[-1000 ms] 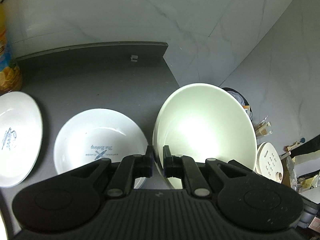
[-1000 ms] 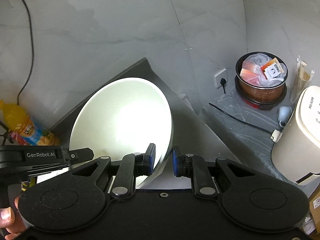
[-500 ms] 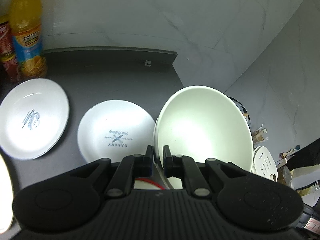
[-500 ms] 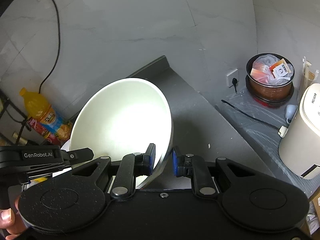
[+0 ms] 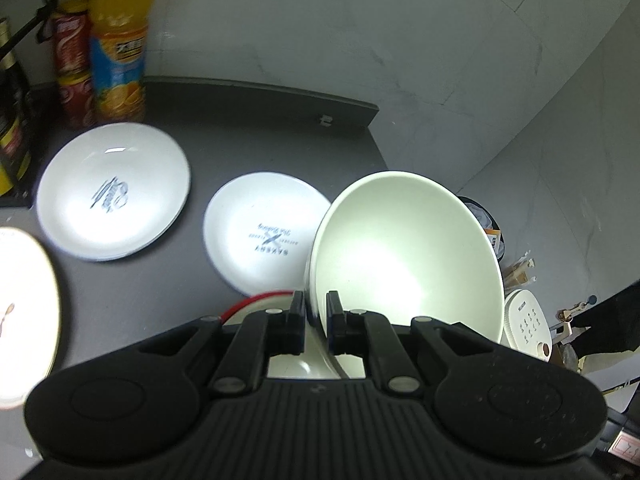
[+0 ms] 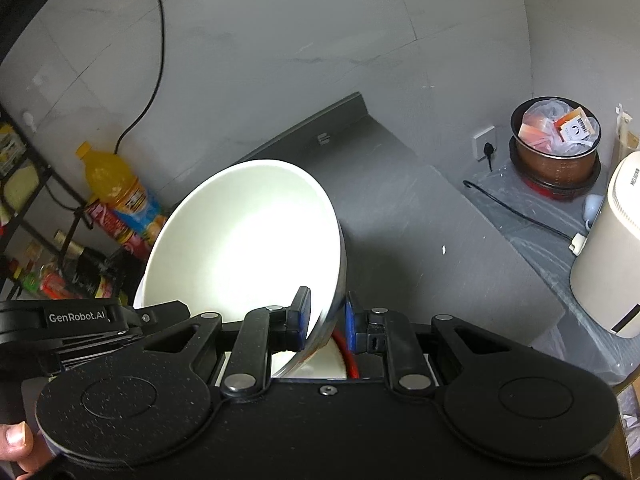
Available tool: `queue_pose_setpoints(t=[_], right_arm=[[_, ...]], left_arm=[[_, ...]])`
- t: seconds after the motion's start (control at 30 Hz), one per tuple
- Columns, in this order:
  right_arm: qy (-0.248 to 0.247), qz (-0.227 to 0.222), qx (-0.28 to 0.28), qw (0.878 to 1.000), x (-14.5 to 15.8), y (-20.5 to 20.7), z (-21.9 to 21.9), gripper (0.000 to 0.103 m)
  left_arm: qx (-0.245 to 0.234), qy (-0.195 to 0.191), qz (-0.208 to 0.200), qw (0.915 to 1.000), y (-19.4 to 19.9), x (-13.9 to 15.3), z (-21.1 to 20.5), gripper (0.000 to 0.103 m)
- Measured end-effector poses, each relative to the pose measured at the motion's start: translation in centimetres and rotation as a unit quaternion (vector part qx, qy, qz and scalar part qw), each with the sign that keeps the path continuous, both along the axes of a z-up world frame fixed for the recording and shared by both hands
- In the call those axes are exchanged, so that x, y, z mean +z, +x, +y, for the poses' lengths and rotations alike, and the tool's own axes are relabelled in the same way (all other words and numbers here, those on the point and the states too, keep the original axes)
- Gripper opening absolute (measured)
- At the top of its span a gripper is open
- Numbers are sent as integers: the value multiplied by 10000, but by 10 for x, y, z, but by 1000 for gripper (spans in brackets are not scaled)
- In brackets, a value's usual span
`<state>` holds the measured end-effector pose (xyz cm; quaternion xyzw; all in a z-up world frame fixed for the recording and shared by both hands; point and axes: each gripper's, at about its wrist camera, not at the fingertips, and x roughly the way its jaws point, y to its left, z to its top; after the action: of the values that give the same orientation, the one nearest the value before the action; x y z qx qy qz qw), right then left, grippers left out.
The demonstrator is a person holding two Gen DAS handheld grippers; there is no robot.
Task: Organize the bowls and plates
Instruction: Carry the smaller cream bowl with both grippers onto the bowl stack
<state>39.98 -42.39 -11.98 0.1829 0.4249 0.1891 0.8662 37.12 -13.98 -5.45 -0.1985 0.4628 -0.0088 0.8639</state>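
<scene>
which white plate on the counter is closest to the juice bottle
The plate with the cursive logo, just in front of the orange juice bottle; the BAKERY plate lies farther right.

Two handheld grippers, both in use.

My left gripper (image 5: 316,322): black fingers (image 5: 297,326) drawn close together, pinching the rim of the white bowl (image 5: 408,252), which tilts steeply up from the jaws. My right gripper (image 6: 327,322): blue-padded fingertips (image 6: 301,318) either side of the same bowl's (image 6: 244,240) opposite rim; inner pad touching, outer pad just beside the wall, contact unclear. My left gripper's body (image 6: 76,320) shows at left; my thumb (image 6: 14,440) at the lower corner.
</scene>
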Motion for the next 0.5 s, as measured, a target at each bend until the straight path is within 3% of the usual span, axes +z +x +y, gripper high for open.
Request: queue_pose_setpoints(t=[0.5], right_arm=[[-79, 184, 352, 9992, -8, -28, 20, 19]], left_arm=[[262, -96, 232, 9993, -42, -12, 25, 8]])
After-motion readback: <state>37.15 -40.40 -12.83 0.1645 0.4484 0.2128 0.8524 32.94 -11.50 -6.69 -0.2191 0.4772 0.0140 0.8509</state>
